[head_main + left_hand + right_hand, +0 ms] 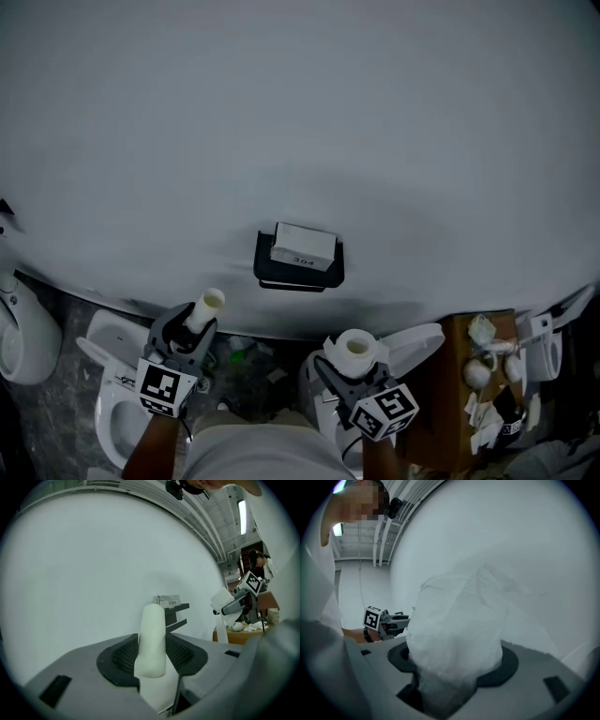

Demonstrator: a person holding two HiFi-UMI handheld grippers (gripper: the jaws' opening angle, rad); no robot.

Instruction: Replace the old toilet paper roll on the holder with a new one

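Cream-white empty roll core (152, 637) stands upright, clamped in the left claw (192, 330), below and left of the black holder (298, 272) on the wall (281, 112). The right claw (361, 370) grips a full toilet paper roll (355, 348) below the holder's right end.

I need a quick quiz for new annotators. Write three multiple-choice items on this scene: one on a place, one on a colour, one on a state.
1. The holder is mounted: A on the wall; B on a cart; C on a shelf.
2. The holder's colour is: A red; B black; C yellow.
3. The left gripper is: A open and empty; B shut on a crumpled sheet; C shut on a bare tube.
Key: 1 A, it hangs on the plain wall ahead of both grippers. 2 B, its body is black under a white label. 3 C, its jaws clamp the bare tube; the full roll is in the right gripper.
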